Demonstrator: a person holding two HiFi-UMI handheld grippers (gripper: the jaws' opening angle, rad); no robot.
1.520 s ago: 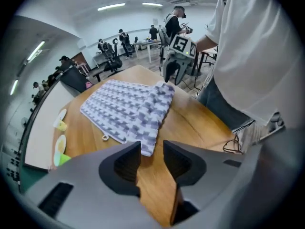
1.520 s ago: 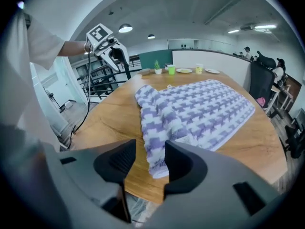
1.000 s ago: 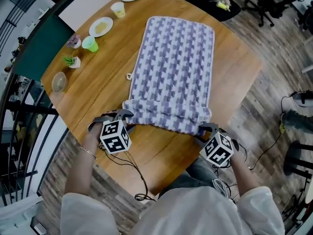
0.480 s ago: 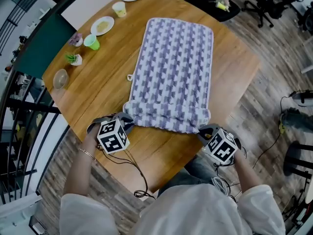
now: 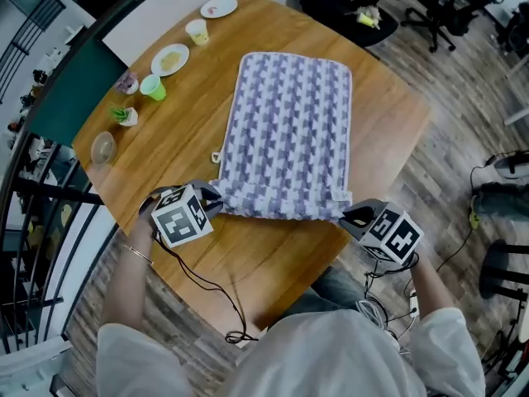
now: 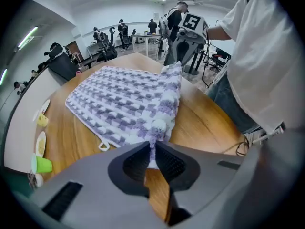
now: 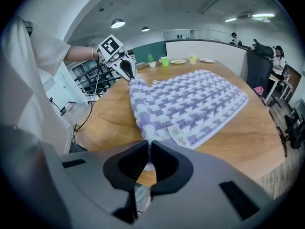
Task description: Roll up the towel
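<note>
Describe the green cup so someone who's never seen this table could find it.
On the wooden table, look left of the purple-and-white towel to the row of small dishes along the edge. The green cup stands between a plate of yellow food and a small potted plant; the only other cup is pale yellow.

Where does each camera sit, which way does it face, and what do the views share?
Head view: on the person's head, steeply down at table and towel; forearms, left tongs, right tongs show.
Left gripper view: on the left tongs, jaws just closed onto a towel corner, facing the right tongs; white shirt at right.
Right gripper view: on the right tongs, clamped on the other corner, facing the left tongs; shirt at left.
Shared: towel and green cup, in all three.
</note>
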